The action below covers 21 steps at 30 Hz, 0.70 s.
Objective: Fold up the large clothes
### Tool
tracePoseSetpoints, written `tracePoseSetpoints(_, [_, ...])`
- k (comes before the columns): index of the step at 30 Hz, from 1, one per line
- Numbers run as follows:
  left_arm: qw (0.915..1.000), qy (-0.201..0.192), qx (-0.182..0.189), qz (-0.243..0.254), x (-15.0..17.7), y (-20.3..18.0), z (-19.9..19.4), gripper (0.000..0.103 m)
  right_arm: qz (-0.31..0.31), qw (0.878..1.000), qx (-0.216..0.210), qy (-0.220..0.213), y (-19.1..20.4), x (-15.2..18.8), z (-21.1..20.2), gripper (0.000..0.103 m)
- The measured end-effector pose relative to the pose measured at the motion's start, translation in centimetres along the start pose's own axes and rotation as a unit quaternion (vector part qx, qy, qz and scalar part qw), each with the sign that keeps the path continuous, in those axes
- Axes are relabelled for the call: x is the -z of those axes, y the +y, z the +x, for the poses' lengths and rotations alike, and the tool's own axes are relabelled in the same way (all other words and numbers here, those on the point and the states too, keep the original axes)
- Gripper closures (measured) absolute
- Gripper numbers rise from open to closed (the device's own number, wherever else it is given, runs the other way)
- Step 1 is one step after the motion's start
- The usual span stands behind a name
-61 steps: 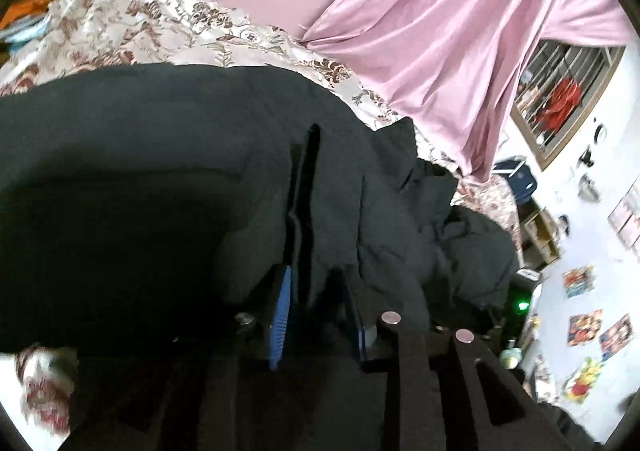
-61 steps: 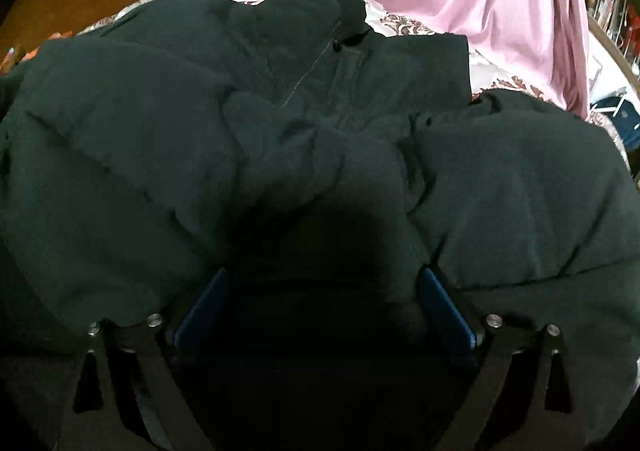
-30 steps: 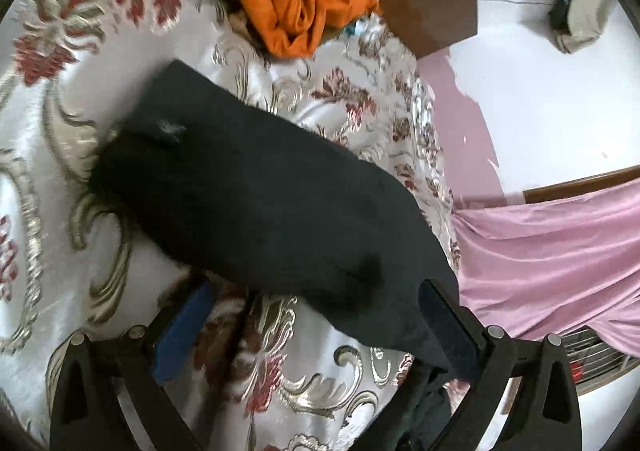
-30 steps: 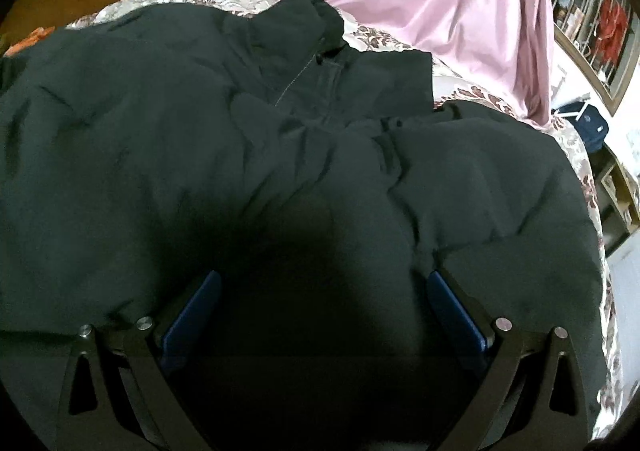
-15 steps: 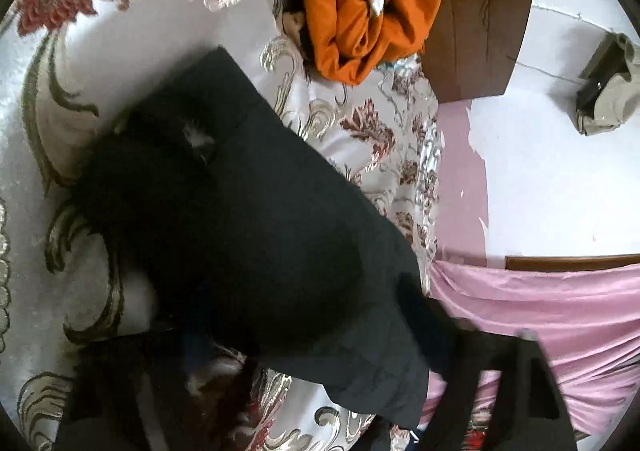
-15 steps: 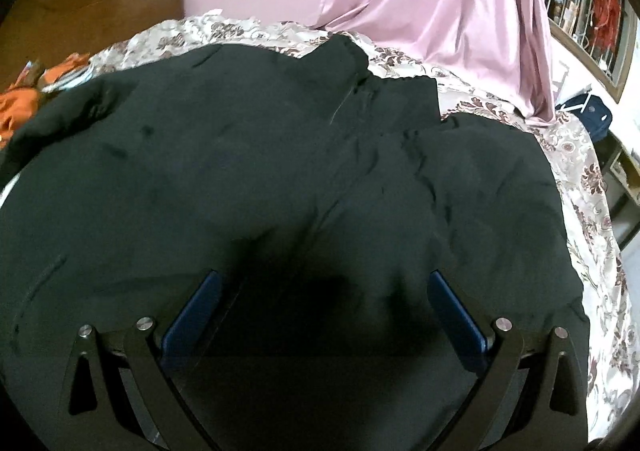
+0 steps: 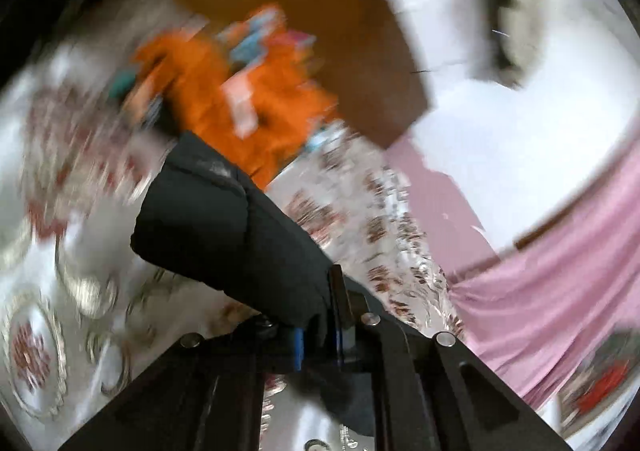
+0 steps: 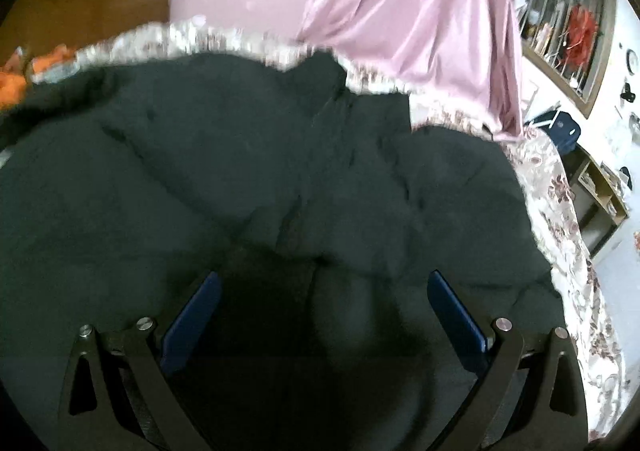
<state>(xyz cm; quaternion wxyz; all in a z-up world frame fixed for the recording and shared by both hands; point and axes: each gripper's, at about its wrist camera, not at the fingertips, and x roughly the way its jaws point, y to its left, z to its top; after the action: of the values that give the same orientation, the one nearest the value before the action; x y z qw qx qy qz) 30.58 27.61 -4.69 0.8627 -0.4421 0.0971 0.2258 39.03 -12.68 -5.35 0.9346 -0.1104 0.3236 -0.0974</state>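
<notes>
Left wrist: left gripper jaws just closing, clamped on black jacket sleeve.

Matt padded-cloth jacket, glossy bedspread

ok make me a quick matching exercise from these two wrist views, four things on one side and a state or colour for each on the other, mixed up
Things:
1. left gripper
2. right gripper
3. curtain
4. clothes pile by the headboard

States or colours:
A. pink
B. open, above the black jacket
C. orange
D. shut on the jacket's sleeve

Pairs: 1-D, 2-B, 3-A, 4-C
</notes>
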Motion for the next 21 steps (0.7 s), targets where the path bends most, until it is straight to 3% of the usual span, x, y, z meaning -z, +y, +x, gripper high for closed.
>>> tracePoseSetpoints(3, [0.9954,-0.026,0.04,0.083,1.2,-3.9,-1.3,0.093,0.015,0.999,-0.023,-0.016,-1.4,-0.9,-1.1,0.002])
tracePoseSetpoints(5, [0.9873,-0.028,0.065,0.143,2.7,-6.8,-1.9,0.093,0.022,0.999,-0.024,-0.019,-2.3,-1.2,-1.2,0.002])
tracePoseSetpoints(10, [0.9529,0.009,0.148,0.264,7.9,-13.6,-2.9,0.093,0.059,0.997,-0.003,-0.045,-5.7,-1.2,-2.0,0.002])
tracePoseSetpoints(15, [0.8977,0.095,0.23,0.364,14.3,-18.9,-3.2,0.093,0.08,0.995,-0.011,-0.053,-9.4,-1.2,-2.3,0.002])
tracePoseSetpoints(18, [0.8523,0.158,0.247,0.433,18.9,-20.7,-3.3,0.093,0.103,0.989,-0.088,-0.066,-12.0,-1.5,-2.5,0.002])
tracePoseSetpoints(21, [0.8277,0.19,0.244,0.468,21.8,-20.9,-3.0,0.093,0.146,0.972,-0.165,-0.082,-14.3,-1.9,-2.5,0.002])
